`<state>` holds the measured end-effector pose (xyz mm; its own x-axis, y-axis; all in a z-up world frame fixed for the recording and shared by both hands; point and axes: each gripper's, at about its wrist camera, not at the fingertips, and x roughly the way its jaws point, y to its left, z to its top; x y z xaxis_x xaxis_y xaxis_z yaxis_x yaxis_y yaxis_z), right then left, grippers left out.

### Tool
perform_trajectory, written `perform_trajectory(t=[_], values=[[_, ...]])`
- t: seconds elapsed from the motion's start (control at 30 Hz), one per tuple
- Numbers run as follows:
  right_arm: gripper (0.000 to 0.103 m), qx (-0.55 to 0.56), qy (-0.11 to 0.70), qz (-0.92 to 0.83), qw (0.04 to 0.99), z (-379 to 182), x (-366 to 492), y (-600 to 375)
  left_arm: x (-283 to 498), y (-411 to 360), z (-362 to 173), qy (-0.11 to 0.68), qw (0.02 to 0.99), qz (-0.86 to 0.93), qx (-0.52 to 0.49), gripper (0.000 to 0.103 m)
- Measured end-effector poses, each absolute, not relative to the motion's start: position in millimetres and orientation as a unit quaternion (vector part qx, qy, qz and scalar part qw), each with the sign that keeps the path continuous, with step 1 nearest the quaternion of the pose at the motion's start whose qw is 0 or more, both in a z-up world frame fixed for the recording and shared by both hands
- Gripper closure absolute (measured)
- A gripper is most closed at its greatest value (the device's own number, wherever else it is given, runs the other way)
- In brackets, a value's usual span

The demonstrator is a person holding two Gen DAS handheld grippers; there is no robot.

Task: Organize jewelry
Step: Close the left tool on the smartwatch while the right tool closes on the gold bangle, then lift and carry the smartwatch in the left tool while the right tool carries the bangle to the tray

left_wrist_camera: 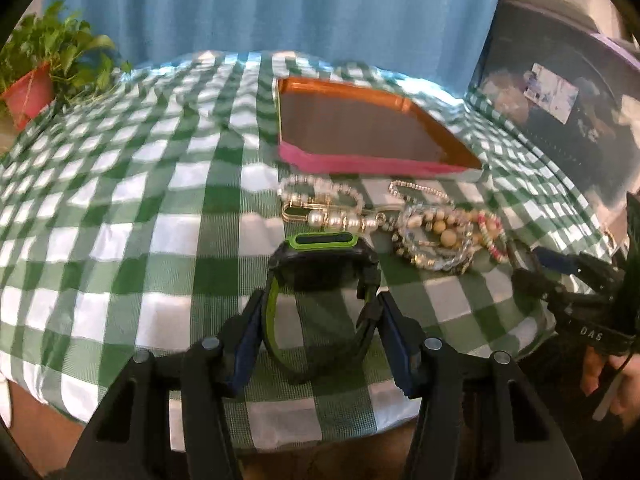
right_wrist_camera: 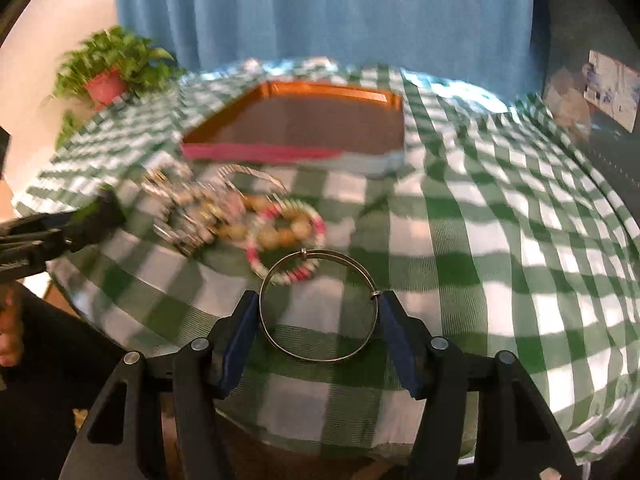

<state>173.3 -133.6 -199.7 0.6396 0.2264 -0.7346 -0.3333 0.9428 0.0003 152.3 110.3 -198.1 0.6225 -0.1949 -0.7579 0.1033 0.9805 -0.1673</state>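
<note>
Left wrist view: left claw (left_wrist_camera: pixel 320 312) grips the watch (left_wrist_camera: pixel 320 256); right claw (right_wrist_camera: pixel 318 312) pinches the bangle (right_wrist_camera: pixel 318 306); tray (left_wrist_camera: pixel 436 136) lies upper centre, beyond both.

**A home table, dressed for sorting trinkets**

I seem to be in a lived-in room of a home. Ahead of me a table wears a green-and-white checked cloth (left_wrist_camera: pixel 160 208) that drapes over its rounded edge. A blue curtain (left_wrist_camera: pixel 280 4) hangs in folds behind it. At the far left corner sits a leafy plant in a red pot (right_wrist_camera: pixel 106 84). A shallow tray (left_wrist_camera: pixel 420 168) with an orange rim and pink front lies on the cloth, with a heap of bead bracelets and chains (left_wrist_camera: pixel 432 232) just before it. To the right stands a dark piece of furniture (left_wrist_camera: pixel 560 112); it is blurred, possibly a cabinet.
</note>
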Motion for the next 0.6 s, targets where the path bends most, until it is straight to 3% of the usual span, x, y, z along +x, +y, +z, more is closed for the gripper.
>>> perform_trajectory(t=[0.07,0.17,0.27,0.3,0.4,0.6], values=[[0.043,-0.064,0.395,0.150,0.904,-200.2,173.8,-136.1,153.2,108.0,-199.2,0.428,0.899,-0.082,-0.051,0.047],[0.025,-0.052,0.399,0.149,0.903,-201.1,176.2,-138.7,156.3,110.0,-197.9,0.426,0.899,-0.081,-0.063,0.044],[0.025,-0.056,0.397,0.144,0.905,-202.2,176.7,-136.7,158.6,115.3,-197.8,0.424,0.898,-0.085,-0.082,0.043],[0.027,-0.062,0.397,0.140,0.905,-202.6,176.4,-135.3,158.9,116.9,-197.6,0.424,0.898,-0.087,-0.085,0.044],[0.046,-0.068,0.392,0.143,0.906,-200.6,175.7,-134.8,160.1,116.3,-197.6,0.423,0.897,-0.098,-0.084,0.047],[0.046,-0.066,0.382,0.124,0.913,-195.8,174.6,-141.2,156.3,109.6,-196.5,0.423,0.898,-0.100,-0.070,0.049]])
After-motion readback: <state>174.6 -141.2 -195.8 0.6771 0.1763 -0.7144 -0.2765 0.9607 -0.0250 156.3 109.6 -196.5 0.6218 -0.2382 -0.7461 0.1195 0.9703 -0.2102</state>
